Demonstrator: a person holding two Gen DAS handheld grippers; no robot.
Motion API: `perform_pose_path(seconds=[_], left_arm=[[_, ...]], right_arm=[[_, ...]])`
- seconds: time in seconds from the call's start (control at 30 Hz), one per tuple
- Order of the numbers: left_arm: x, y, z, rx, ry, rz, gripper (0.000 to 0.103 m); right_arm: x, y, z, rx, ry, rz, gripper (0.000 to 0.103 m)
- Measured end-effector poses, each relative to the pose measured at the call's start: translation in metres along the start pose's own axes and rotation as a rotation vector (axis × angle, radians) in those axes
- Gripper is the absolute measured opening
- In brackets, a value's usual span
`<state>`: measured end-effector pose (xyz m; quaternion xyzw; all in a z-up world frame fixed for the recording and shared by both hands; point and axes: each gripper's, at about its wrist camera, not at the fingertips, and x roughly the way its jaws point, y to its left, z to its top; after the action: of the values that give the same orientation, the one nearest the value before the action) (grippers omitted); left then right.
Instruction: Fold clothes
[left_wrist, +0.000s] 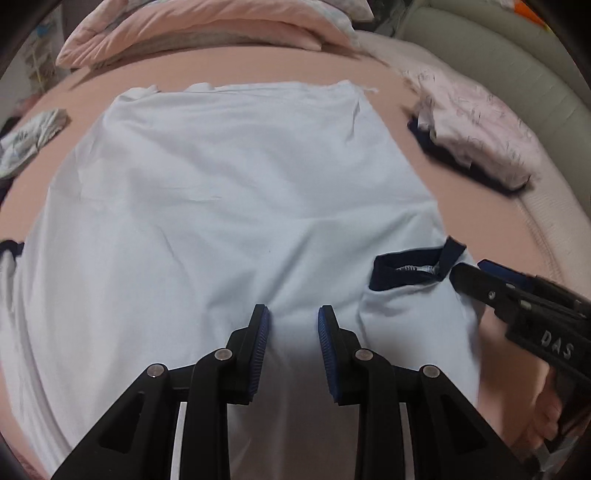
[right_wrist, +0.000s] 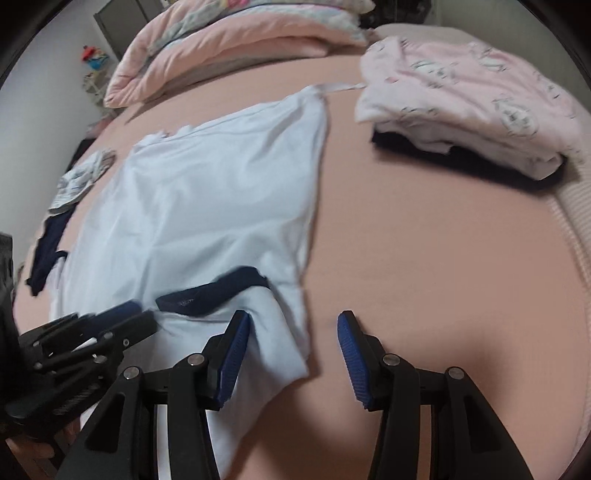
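Observation:
A pale blue T-shirt (left_wrist: 229, 192) lies spread flat on the pink bed sheet (right_wrist: 424, 240). One sleeve with a navy cuff (left_wrist: 406, 266) is folded in over its near right corner. My left gripper (left_wrist: 293, 332) hovers over the shirt's near middle, its blue pads apart and only flat cloth showing between them. My right gripper (right_wrist: 293, 339) stands open at the shirt's right edge. Its left finger is over the folded sleeve (right_wrist: 258, 332) and its right finger over bare sheet. In the left wrist view, the right gripper (left_wrist: 465, 271) has its tips beside the navy cuff.
A folded stack, pink patterned cloth (right_wrist: 469, 99) on a dark garment, sits at the far right. A small patterned garment (right_wrist: 81, 177) and a navy piece (right_wrist: 48, 240) lie left of the shirt. A pink duvet (right_wrist: 229, 48) is bunched at the back. The mattress edge (left_wrist: 546, 221) curves along the right.

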<state>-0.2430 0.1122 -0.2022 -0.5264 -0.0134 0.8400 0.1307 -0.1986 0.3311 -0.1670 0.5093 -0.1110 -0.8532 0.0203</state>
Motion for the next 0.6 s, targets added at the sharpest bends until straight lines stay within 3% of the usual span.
perform_pose_path(seconds=[0.13, 0.2, 0.27, 0.33, 0.43, 0.53, 0.6], left_arm=[[-0.026, -0.001, -0.004, -0.014, -0.057, -0.099, 0.025], [-0.031, -0.011, -0.011, 0.034, -0.045, -0.176, 0.025], [-0.029, -0.022, -0.020, 0.094, -0.025, -0.204, 0.025], [-0.018, -0.030, -0.025, 0.130, 0.005, -0.187, 0.025], [-0.005, -0.024, -0.022, 0.089, 0.017, -0.153, 0.025], [-0.005, -0.010, -0.009, 0.023, 0.019, -0.116, 0.025], [-0.008, -0.003, -0.003, 0.004, 0.011, -0.096, 0.025]], right_arm=[[-0.019, -0.007, 0.000, 0.029, -0.066, 0.008, 0.049], [-0.027, -0.004, 0.000, 0.017, -0.079, 0.051, 0.049], [-0.032, 0.000, 0.001, 0.003, -0.081, 0.085, 0.049], [-0.036, 0.006, -0.003, -0.012, -0.064, 0.111, 0.049], [-0.031, 0.008, -0.014, -0.032, 0.007, 0.113, 0.049], [-0.012, 0.002, -0.015, -0.046, 0.082, 0.037, 0.049], [-0.014, -0.007, -0.010, -0.018, 0.062, 0.009, 0.049]])
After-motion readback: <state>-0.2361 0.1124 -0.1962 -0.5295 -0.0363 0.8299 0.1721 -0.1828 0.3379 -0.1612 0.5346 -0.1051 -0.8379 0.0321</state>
